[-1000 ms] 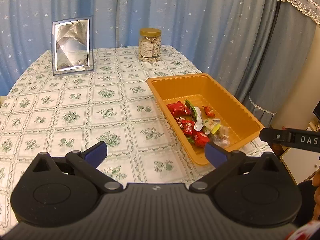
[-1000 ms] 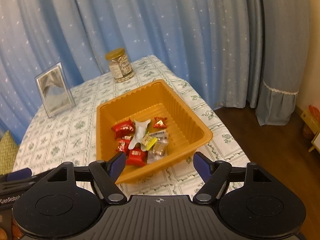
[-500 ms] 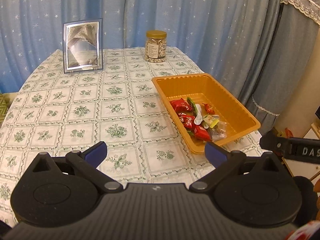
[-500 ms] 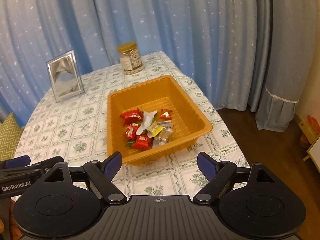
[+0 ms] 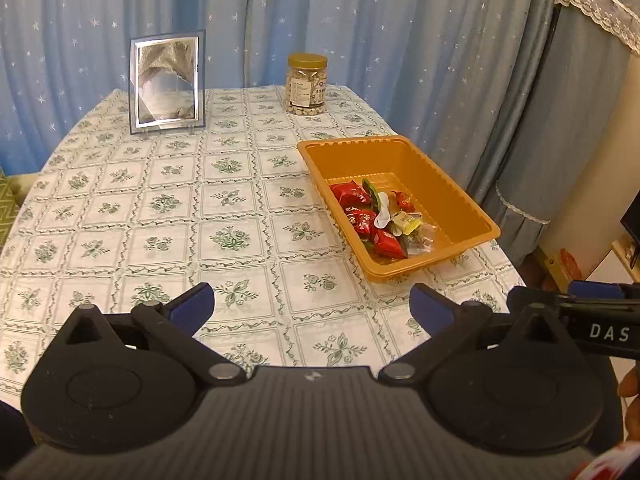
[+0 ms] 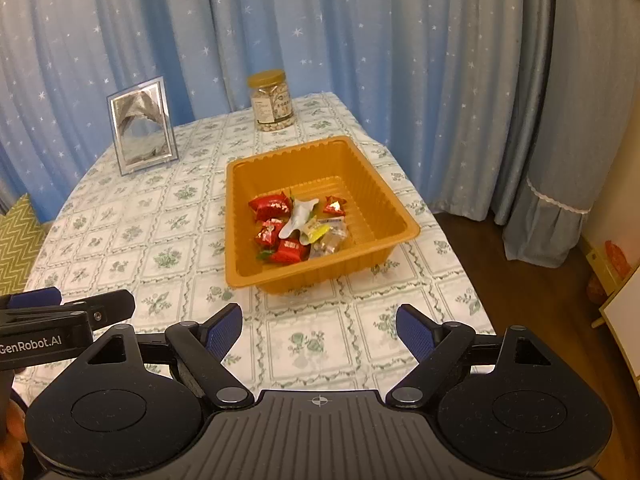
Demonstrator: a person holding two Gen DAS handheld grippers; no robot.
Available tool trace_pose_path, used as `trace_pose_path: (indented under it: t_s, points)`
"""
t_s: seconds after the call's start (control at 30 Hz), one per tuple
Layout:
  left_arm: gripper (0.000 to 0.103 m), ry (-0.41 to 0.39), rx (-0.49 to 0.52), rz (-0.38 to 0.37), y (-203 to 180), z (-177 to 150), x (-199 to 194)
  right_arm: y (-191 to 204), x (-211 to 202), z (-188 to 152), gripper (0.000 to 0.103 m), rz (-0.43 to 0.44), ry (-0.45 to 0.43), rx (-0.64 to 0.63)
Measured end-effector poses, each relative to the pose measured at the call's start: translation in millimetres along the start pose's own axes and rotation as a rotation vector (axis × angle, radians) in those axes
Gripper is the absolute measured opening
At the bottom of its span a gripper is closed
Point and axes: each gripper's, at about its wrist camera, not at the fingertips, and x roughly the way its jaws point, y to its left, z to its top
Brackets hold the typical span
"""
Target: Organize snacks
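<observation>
1. Wrapped snacks (image 6: 298,228) lie heaped in the orange tray (image 6: 400,216) on the worktop (image 5: 160,208), gathered in one place.
2. Left claw (image 5: 311,306) is released and empty.
3. Right claw (image 6: 319,334), just been widening, holds nothing, apart from the tray.

A glossy, ribbed orange plastic tray (image 6: 400,216) holds shiny foil wrappers (image 6: 270,207). At its eleven o'clock, a clear jar (image 6: 271,104) looks smooth. The patterned tablecloth (image 5: 160,208) looks softly sheened; the curtains (image 6: 380,40) are matt cloth.
</observation>
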Motion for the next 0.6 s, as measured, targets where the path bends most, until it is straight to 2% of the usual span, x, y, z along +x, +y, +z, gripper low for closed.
trace_pose_path:
  t_s: [0.6]
  points:
    - [0.103,-0.006,0.018,0.017,-11.2,-8.9,-32.7,6.1,-27.9,-11.7,0.084,-0.007,-0.004,-0.033]
